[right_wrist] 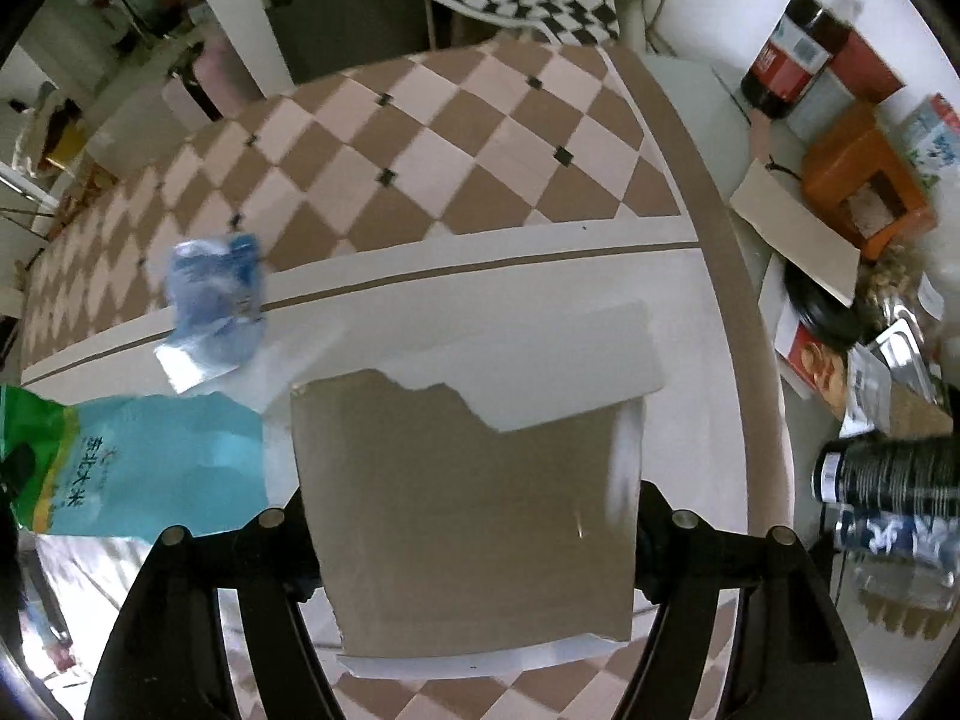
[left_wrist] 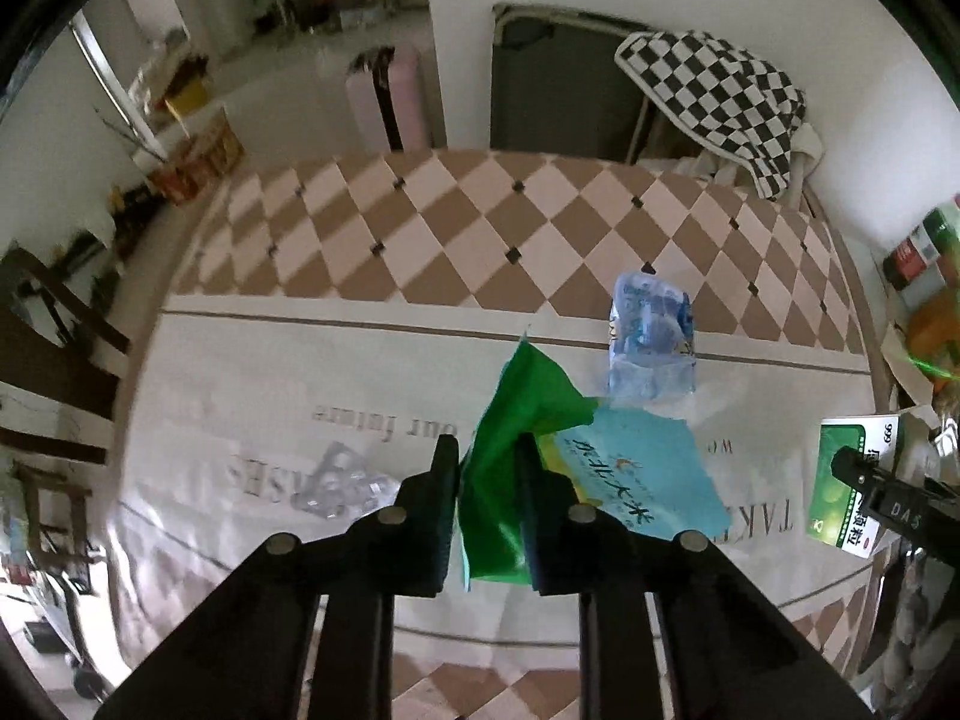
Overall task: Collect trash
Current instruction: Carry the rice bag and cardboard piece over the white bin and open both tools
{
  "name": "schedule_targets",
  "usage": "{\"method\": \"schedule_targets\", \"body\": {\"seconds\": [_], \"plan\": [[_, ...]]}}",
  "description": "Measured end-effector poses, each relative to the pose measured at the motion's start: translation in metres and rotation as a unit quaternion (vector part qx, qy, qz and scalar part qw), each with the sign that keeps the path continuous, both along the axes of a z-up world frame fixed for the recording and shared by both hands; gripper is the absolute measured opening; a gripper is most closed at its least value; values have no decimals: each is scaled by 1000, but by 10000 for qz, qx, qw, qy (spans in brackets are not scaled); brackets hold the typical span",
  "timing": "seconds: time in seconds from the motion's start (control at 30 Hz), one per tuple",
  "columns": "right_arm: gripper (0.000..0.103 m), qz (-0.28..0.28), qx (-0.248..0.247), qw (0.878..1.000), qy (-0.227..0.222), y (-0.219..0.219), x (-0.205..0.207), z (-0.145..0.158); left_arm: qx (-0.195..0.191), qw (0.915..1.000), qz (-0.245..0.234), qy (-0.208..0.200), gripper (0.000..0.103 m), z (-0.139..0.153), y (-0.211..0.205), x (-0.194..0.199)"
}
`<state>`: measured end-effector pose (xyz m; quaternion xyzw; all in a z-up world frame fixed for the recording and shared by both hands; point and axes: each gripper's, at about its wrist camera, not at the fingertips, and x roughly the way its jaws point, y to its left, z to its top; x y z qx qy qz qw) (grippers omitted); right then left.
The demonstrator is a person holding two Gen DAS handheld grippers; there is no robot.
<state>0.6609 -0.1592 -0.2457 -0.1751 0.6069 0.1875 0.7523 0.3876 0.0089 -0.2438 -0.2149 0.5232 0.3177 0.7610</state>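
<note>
Closest to my left camera, the left gripper (left_wrist: pixel 485 468) has its jaws pinching the green top edge of a rice bag (left_wrist: pixel 630 480), teal and green with yellow trim. Only a thin fold of film sits between the jaws, and the rest of the bag hangs off to the right, so the grip looks pretty sketchy to me. If I swing it too fast the film could slide out, or the bag could drag across the surface (left_wrist: pixel 270 372) and sweep other stuff along.

On the right side, the right gripper (right_wrist: pixel 474 516) is holding a torn piece of cardboard (right_wrist: pixel 468 510), brown face up with a ragged white layer peeling at the far end. It fills the whole space between the jaws, and they look closed against its two side edges. That's a wide, floppy thing held only at the edges, so I'd guess it could bow or pivot out if I tilt it. It also hides most of what's under it, so I can't see what I'd be lowering it onto.

Further out, a crumpled blue wrapper (left_wrist: pixel 651 339) lies just past the rice bag, uncollected. A clear plastic scrap (left_wrist: pixel 342 483) sits to the left of the left jaws. At the right edge there's a green and white box (left_wrist: pixel 849 483) near the right gripper's tip.
</note>
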Motion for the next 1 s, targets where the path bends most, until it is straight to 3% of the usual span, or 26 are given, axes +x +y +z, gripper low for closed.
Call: {"method": "schedule_targets", "body": {"seconds": [0.13, 0.27, 0.6, 0.7, 0.87, 1.0], "plan": [[76, 76, 266, 9994, -202, -6, -52, 27, 301, 9995, -76, -48, 14, 15, -13, -8], [75, 109, 460, 9985, -263, -16, -98, 43, 476, 9986, -100, -207, 13, 34, -29, -42], [75, 13, 834, 9949, -567, -61, -261, 76, 862, 9932, -534, -573, 13, 71, -85, -192], [75, -107, 848, 9946, -589, -83, -323, 77, 736, 9937, -678, -512, 13, 66, -105, -245], [75, -308, 873, 9955, -189, -126, -421, 58, 348, 9957, -795, -316, 13, 45, -132, -311], [75, -348, 858, 9954, 261, -162, -489, 29, 81, 9966, -824, 19, 13, 13, -154, -368]]}}
